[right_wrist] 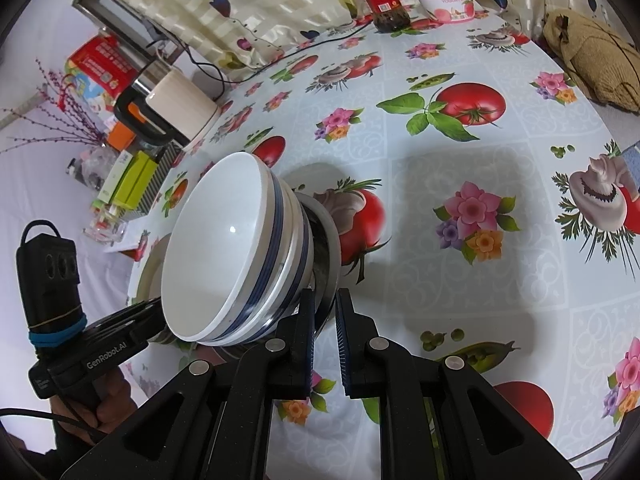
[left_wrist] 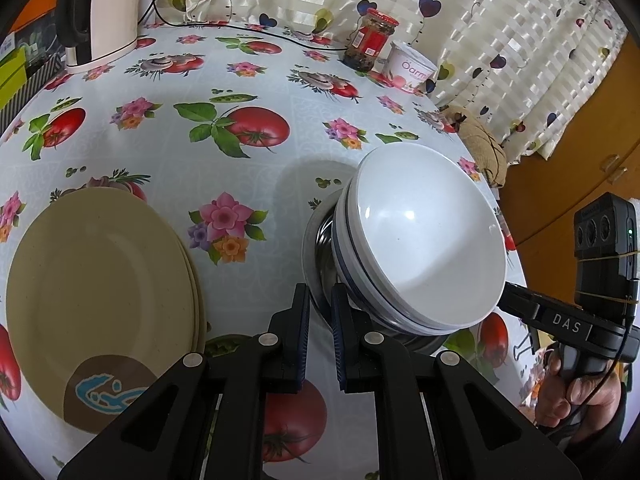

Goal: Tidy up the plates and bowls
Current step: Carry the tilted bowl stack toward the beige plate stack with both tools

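Both claws, left claw (left_wrist: 320, 306) & right claw (right_wrist: 325, 312), pinch steel bowl (left_wrist: 320, 240) rim, white bowls (left_wrist: 428, 240) nested inside. Next: carry stack level toward plates (left_wrist: 100, 280) at 9 o'clock.

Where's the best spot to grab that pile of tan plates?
Probably the rim of the plates, coming in low from the side nearest the bowls. The plates lie flat on the tablecloth, and their staggered edges stick out there, giving thin fingers something to pinch.

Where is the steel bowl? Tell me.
In both wrist views the steel bowl sits at centre, bottom of the bowl stack, pinched between both grippers, right of the plates.
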`<state>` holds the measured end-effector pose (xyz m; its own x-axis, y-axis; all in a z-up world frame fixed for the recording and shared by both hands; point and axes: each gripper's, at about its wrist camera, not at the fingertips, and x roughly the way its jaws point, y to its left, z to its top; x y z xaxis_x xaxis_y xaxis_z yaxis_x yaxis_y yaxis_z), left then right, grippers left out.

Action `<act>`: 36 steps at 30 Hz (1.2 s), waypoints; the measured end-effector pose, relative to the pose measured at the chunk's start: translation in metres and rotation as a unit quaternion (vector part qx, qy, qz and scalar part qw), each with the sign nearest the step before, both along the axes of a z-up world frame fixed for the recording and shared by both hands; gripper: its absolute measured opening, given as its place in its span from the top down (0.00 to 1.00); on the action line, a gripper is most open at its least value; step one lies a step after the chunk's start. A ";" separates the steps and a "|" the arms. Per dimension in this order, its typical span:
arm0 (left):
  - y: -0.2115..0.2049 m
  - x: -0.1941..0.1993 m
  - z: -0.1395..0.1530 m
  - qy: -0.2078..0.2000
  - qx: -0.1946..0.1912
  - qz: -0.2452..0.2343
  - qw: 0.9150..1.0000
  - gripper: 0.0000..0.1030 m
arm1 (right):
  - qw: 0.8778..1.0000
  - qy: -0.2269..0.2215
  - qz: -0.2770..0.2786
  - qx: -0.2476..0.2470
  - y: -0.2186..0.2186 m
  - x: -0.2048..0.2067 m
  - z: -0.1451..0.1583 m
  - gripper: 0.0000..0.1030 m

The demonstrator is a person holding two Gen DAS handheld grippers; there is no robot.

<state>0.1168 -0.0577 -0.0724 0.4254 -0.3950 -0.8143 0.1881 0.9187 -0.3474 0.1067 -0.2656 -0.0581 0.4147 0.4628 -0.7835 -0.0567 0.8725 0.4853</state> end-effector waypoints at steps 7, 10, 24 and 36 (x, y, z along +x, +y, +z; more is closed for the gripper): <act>0.000 -0.003 0.001 -0.007 -0.002 -0.003 1.000 0.90 | 1.000 -0.005 0.003 -0.002 0.000 -0.001 0.002 0.89; 0.001 -0.004 0.000 -0.008 -0.004 -0.004 1.000 0.90 | 1.000 -0.006 0.003 -0.002 0.000 -0.001 0.002 0.89; 0.012 0.008 -0.011 0.014 -0.056 -0.005 0.998 0.88 | 0.999 0.007 0.000 0.035 -0.010 0.001 -0.004 0.88; 0.006 0.010 -0.018 0.020 -0.057 -0.015 0.998 0.86 | 1.000 0.000 0.009 0.015 -0.003 0.003 -0.004 0.89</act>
